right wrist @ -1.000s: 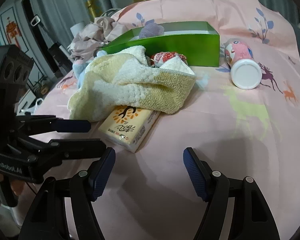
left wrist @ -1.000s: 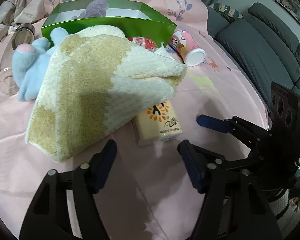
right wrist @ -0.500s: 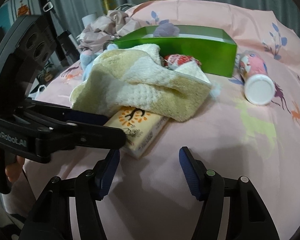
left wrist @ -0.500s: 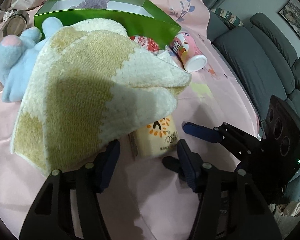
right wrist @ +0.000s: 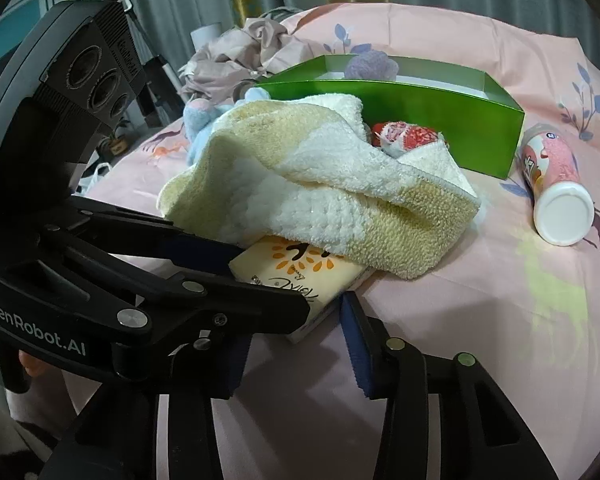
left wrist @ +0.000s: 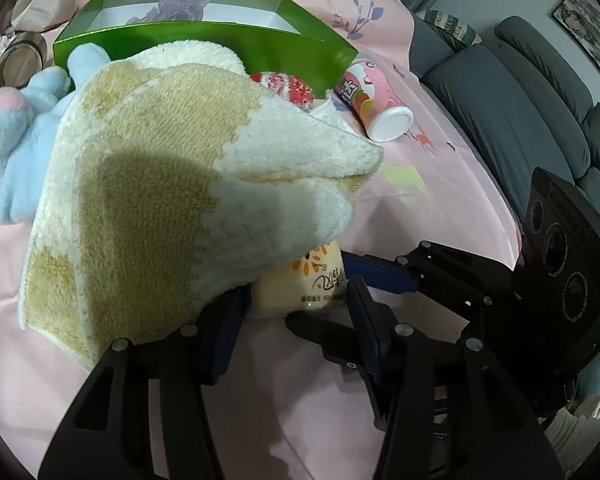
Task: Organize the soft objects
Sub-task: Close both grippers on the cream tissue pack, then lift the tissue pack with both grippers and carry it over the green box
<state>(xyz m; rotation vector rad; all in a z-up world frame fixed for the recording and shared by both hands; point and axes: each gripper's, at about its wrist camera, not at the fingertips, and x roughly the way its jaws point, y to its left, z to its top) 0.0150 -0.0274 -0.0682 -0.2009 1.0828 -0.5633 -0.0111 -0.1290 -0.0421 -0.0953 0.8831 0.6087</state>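
A yellow-and-white towel (left wrist: 172,200) lies heaped over a yellow tissue pack (left wrist: 304,284) on the pink cloth; it also shows in the right wrist view (right wrist: 320,192). The tissue pack (right wrist: 296,276) pokes out from under the towel. My left gripper (left wrist: 296,320) is open, its jaws on either side of the pack's near end. My right gripper (right wrist: 296,344) is open just in front of the pack, crossing under the left gripper's fingers (right wrist: 204,256). A blue plush toy (left wrist: 16,140) lies left of the towel. A red-white soft item (right wrist: 408,136) sits behind it.
A green open box (right wrist: 440,120) stands behind the towel with a purple soft item (right wrist: 372,64) inside. A pink bottle with a white cap (right wrist: 552,188) lies to the right. Crumpled cloth (right wrist: 240,52) and a metal cup (left wrist: 20,56) lie at the back left. A grey sofa (left wrist: 532,120) stands beyond.
Both grippers have moved forward to the tissue pack; the left jaws now straddle its end, and the right gripper has come in beneath the left one.
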